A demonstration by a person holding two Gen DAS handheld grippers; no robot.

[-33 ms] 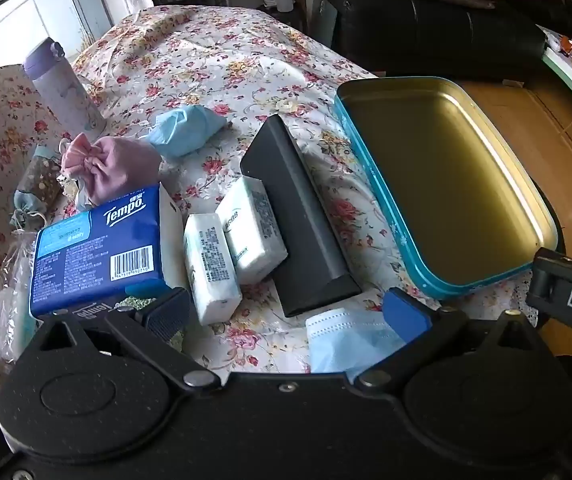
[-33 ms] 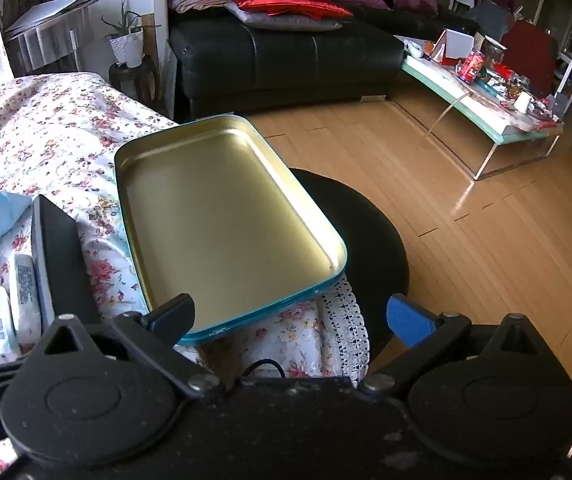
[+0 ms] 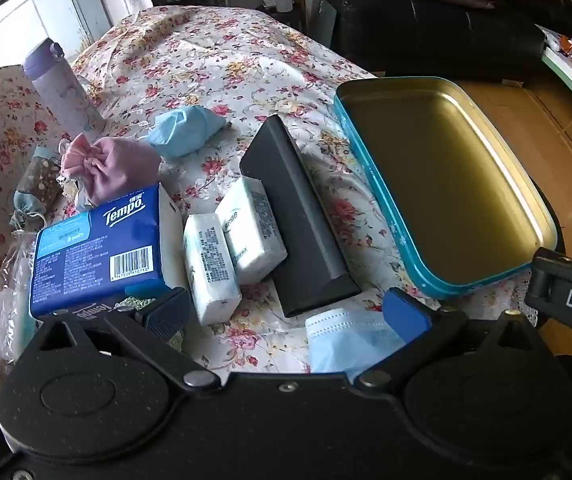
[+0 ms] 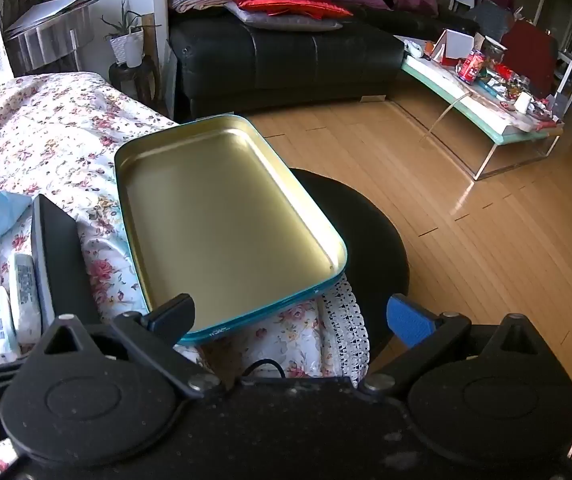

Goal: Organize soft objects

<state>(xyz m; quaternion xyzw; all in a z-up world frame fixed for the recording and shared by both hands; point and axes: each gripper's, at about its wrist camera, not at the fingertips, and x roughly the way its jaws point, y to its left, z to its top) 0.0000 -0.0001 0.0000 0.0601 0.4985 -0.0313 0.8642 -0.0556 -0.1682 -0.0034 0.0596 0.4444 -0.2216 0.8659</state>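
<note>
Two claws are wide open and hold nothing. The left claw (image 3: 288, 312) hangs over the near edge of the tabletop (image 3: 221, 60), which has a flowery cloth on it. Its blue finger pad (image 3: 406, 314) sits right above a flat blue face mask (image 3: 346, 336). The right claw (image 4: 292, 318) hangs over the near corner of the tin tray (image 4: 157, 184). The tray has a blue wall and a gold inside, with nothing in it yet.

Soft things lie a little farther out from the left claw: two small white tissue packs (image 3: 209, 268), a big blue Tempo pack (image 3: 97, 248), a pink cloth pouch (image 3: 113, 168) and a balled-up blue mask (image 3: 183, 130). A hard dark box (image 3: 298, 216) lies between the tissue packs and the tray.

Here is what could go wrong. The flat mask is thin and floppy, so the claw may pinch the cloth under it too and tug everything along. The white packs touch each other, so a grab may catch both or push one away. The dark box is in the way and could get bumped. The tray's far end sticks out over the edge of the tabletop. I think a hard push or a heavy drop there could tip it to the floor.
</note>
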